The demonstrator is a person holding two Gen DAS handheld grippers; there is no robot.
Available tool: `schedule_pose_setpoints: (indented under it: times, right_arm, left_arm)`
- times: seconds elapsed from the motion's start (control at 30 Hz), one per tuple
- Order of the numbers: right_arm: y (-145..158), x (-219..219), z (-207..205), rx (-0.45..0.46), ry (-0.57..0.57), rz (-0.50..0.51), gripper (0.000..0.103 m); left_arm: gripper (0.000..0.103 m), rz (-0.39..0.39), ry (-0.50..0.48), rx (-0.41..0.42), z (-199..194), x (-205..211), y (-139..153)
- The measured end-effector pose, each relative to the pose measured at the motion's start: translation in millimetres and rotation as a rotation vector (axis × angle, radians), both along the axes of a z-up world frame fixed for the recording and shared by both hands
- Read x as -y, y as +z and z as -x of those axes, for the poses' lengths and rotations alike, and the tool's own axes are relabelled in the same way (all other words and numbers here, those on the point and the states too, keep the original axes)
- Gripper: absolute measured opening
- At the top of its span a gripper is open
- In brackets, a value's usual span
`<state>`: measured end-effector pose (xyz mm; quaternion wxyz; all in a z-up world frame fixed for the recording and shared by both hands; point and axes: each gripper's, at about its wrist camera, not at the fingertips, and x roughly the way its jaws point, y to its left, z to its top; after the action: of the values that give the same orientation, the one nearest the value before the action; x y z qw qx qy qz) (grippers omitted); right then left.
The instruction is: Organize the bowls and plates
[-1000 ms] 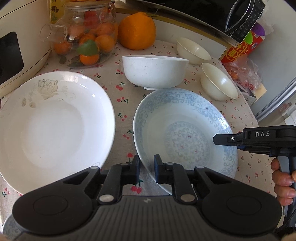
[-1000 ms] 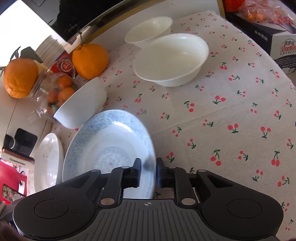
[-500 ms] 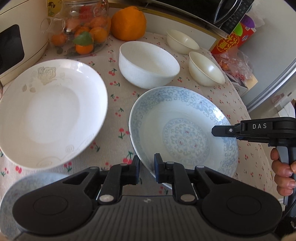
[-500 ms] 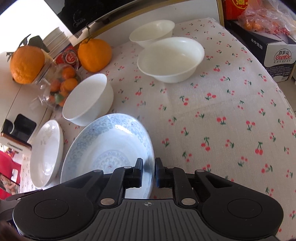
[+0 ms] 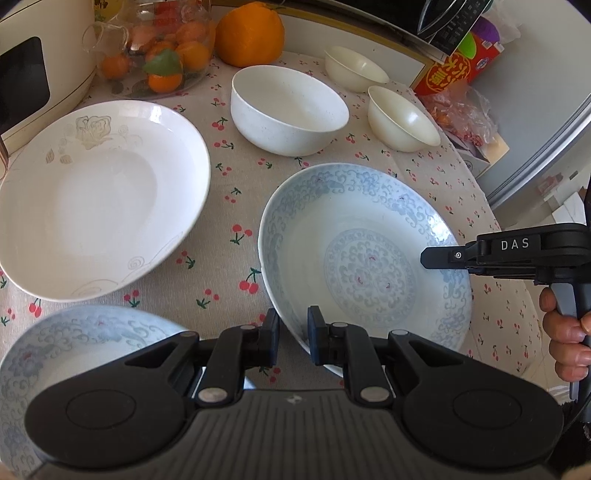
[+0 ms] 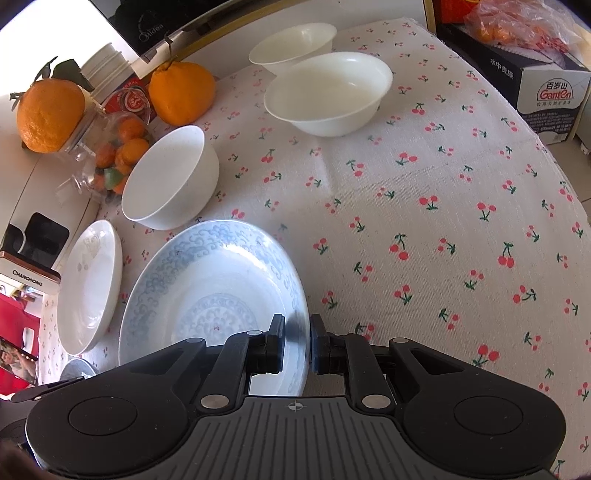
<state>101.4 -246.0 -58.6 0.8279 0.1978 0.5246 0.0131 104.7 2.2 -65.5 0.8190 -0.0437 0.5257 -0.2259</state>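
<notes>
A: What carries everything?

B: A cloth (image 6: 424,221) printed with cherries, covering the whole surface.

A: And the biggest dish?

B: A white plate (image 5: 99,192) near the cloth's left edge, in the left view. Just smaller, the blue plate (image 5: 362,266) sits toward the near edge, tilted, its right side higher. A second blue dish (image 5: 55,354) lies blurred at the near left corner.

A: Who holds the blue plate?

B: Both tongs. The left gripper (image 5: 291,339) pinches its near left rim, pads pressed onto the edge. The right gripper (image 6: 297,341) pinches the opposite rim, jaws nearly together around it; a hand (image 5: 565,343) grips its handle.

A: The bowls?

B: A white bowl (image 5: 288,110) stands behind the blue plate, mid-cloth. Two cream bowls (image 5: 402,118) sit toward the far right corner, close together; whether they touch is unclear.

A: Anything smaller?

B: An orange (image 5: 251,33) at the far edge, beside a glass jar (image 5: 155,48) of small oranges.
</notes>
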Motion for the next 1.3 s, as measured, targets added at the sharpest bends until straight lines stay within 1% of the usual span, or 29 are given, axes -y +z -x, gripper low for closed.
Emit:
schedule_pose_setpoints:
  times: [0.3, 0.4, 0.47, 0.53, 0.57, 0.6, 0.63, 0.67, 0.73, 0.77, 0.8, 0.83, 0.87, 0.93, 1.03, 1.13, 1.3]
  right_arm:
    - [-2.9, 0.4, -2.1, -0.016, -0.007, -0.003, 0.016]
    - [-3.2, -1.6, -3.2, -0.017, 0.004, 0.005, 0.018]
    - [-2.2, -4.5, -3.9, -0.015, 0.021, 0.025, 0.018]
    - [-1.3, -6.2, -3.5, -0.015, 0.030, 0.039, 0.019]
    - [-0.8, -6.9, -3.5, -0.015, 0.037, 0.045, 0.020]
    - [0.2, -7.6, -3.3, -0.012, 0.045, 0.049, 0.022]
    - [2.0, -8.4, -2.7, -0.005, 0.054, 0.052, 0.025]
    - [4.4, -10.0, -2.1, 0.003, 0.062, 0.058, 0.027]
    - [10.4, -12.1, 0.8, 0.030, 0.084, 0.064, 0.043]
    - [13.6, -13.4, 2.4, 0.046, 0.093, 0.069, 0.049]
    - [17.1, -14.8, 4.1, 0.061, 0.098, 0.075, 0.062]
    - [20.5, -16.1, 6.2, 0.076, 0.101, 0.080, 0.072]
    - [23.4, -17.4, 7.9, 0.090, 0.106, 0.082, 0.074]
    - [28.4, -20.7, 9.2, 0.108, 0.122, 0.082, 0.078]
    - [34.4, -27.7, 14.0, 0.133, 0.138, 0.088, 0.084]
    - [38.5, -36.4, 20.1, 0.149, 0.162, 0.087, 0.087]
    - [43.7, -52.6, 37.0, 0.165, 0.208, 0.061, 0.090]
  left_arm:
    - [0.014, 0.001, -0.007, -0.004, -0.3, 0.4, -0.2]
    - [0.014, 0.007, -0.013, -0.010, -1.5, 0.5, -0.4]
    - [0.018, 0.016, -0.018, -0.016, -2.1, 0.6, -0.4]
    - [0.027, 0.021, -0.017, -0.012, -1.4, 0.8, 0.6]
    - [0.029, 0.018, -0.018, -0.006, -0.7, 1.1, 1.4]
    - [0.033, 0.013, -0.023, 0.001, -0.1, 1.7, 2.6]
    - [0.042, 0.009, -0.027, 0.010, 0.5, 2.1, 4.3]
    - [0.047, 0.007, -0.028, 0.020, 1.7, 2.0, 6.7]
    - [0.066, 0.005, -0.032, 0.040, 4.9, 1.0, 11.2]
    - [0.069, -0.001, -0.035, 0.049, 6.7, 0.5, 14.5]
    - [0.075, -0.005, -0.040, 0.056, 8.7, -0.1, 17.2]
    - [0.080, -0.008, -0.047, 0.064, 10.6, -1.1, 20.4]
    - [0.082, -0.009, -0.055, 0.072, 12.9, -2.3, 23.4]
    - [0.091, -0.009, -0.070, 0.092, 17.9, -5.8, 28.7]
    - [0.098, -0.019, -0.074, 0.119, 25.3, -11.5, 34.8]
    - [0.101, -0.029, -0.069, 0.132, 29.2, -18.5, 38.4]
    - [0.103, -0.049, -0.050, 0.142, 36.5, -35.3, 39.8]
